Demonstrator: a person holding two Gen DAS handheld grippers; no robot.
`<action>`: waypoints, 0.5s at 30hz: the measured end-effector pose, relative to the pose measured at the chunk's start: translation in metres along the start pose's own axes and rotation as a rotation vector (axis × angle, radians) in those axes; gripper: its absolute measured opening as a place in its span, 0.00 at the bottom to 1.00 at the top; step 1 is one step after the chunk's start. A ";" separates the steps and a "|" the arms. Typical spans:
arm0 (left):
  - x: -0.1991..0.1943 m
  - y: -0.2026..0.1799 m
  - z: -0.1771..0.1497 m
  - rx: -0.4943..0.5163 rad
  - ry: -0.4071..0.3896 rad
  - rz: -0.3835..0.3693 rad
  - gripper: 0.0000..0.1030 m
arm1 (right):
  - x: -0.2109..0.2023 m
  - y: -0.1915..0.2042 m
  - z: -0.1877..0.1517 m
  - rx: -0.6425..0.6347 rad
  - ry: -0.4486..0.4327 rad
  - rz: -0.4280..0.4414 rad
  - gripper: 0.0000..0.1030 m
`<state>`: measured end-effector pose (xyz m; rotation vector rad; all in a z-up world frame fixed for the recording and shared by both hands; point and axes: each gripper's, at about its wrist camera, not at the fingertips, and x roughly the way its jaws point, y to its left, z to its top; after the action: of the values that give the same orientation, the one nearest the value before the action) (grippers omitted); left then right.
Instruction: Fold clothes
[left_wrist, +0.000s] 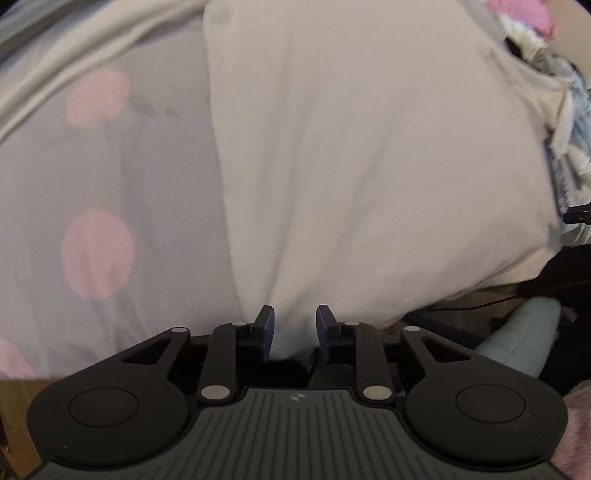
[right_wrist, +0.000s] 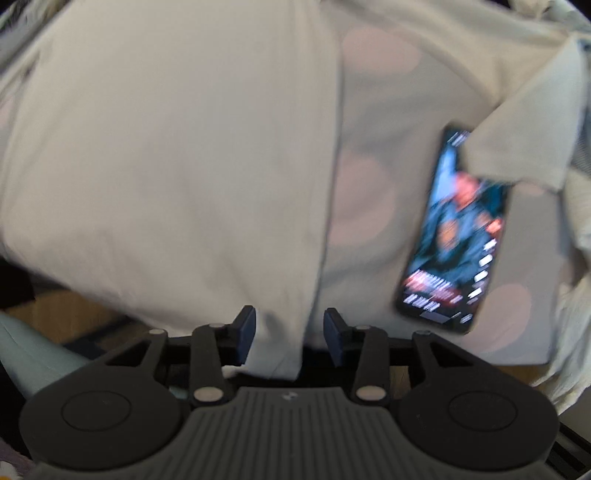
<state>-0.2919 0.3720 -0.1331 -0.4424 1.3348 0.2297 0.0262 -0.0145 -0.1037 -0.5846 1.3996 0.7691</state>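
Two grippers — left (left_wrist: 291, 326) and right (right_wrist: 290, 330) — I've got each pinching the shirt's (left_wrist: 369, 147) six-o'clock hem; soft, limp cloth, corners grip best, phone (right_wrist: 454, 232) at three.

A home bedroom: polka-dot bedsheet (left_wrist: 99, 206), lit phone (right_wrist: 458, 229), heaped laundry (left_wrist: 565, 110).

A cream garment (left_wrist: 369, 166) is being shown against a grey sheet (left_wrist: 147, 184) patterned with pink dots. Black grippers with dark blue pads (left_wrist: 266, 326) are being seen.
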 end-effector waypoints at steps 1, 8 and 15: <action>-0.005 0.000 0.004 0.000 -0.019 -0.013 0.23 | -0.009 -0.008 0.003 0.016 -0.032 -0.007 0.43; -0.023 -0.003 0.043 -0.002 -0.162 -0.050 0.23 | -0.057 -0.122 0.018 0.387 -0.305 -0.089 0.41; -0.018 -0.006 0.076 -0.054 -0.257 0.027 0.33 | -0.035 -0.182 0.038 0.629 -0.424 -0.106 0.33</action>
<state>-0.2269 0.4016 -0.1018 -0.4248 1.0851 0.3346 0.1905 -0.1059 -0.0797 0.0023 1.1183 0.3065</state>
